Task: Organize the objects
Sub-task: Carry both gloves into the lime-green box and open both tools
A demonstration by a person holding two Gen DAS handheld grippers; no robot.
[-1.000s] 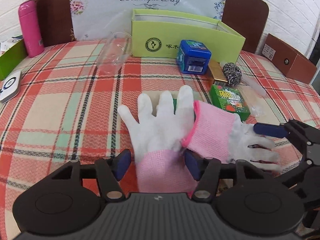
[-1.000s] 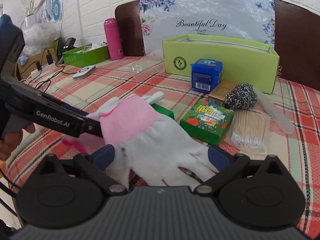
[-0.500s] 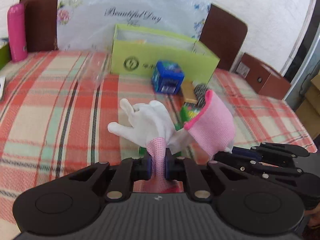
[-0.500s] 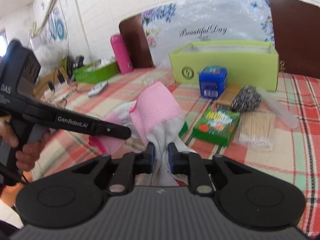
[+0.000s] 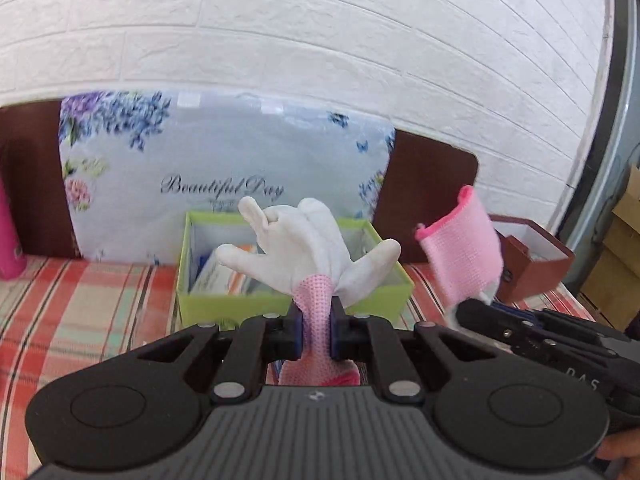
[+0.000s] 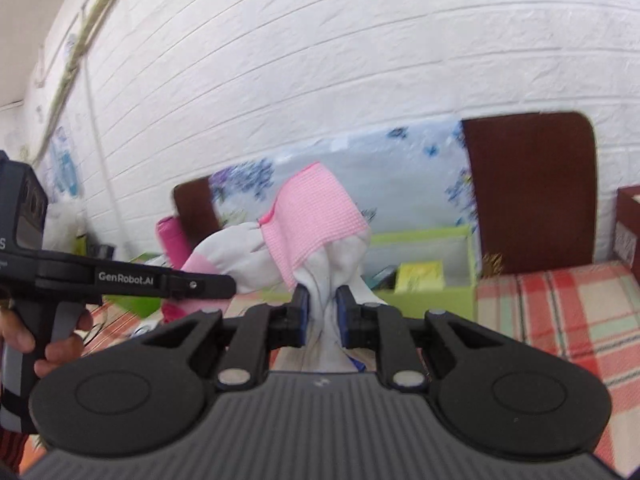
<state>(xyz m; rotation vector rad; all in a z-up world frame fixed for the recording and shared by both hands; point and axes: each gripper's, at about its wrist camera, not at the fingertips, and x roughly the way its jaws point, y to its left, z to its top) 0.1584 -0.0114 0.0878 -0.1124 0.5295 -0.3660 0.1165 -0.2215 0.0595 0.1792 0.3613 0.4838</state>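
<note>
My left gripper (image 5: 315, 330) is shut on the pink cuff of a white glove (image 5: 304, 248), held up in the air with its fingers pointing toward the green box (image 5: 224, 304). My right gripper (image 6: 322, 314) is shut on the white body of a second glove (image 6: 316, 224), whose pink cuff stands up above the pads. That second glove's cuff (image 5: 460, 240) shows at the right in the left wrist view, above the right gripper's body (image 5: 532, 336). The left gripper's body (image 6: 132, 278) crosses the right wrist view at the left. The green box (image 6: 424, 276) lies behind both gloves.
The green box holds packets. A floral "Beautiful Day" cushion (image 5: 224, 168) and brown chair backs (image 6: 528, 192) stand behind it. A pink bottle (image 5: 8, 240) is far left, a brown box (image 5: 532, 264) far right. The plaid tablecloth (image 5: 80, 312) lies below.
Both grippers closed on the gloves on the table, then lifted them up and toward the green box. The views now tilt up to the wall.
</note>
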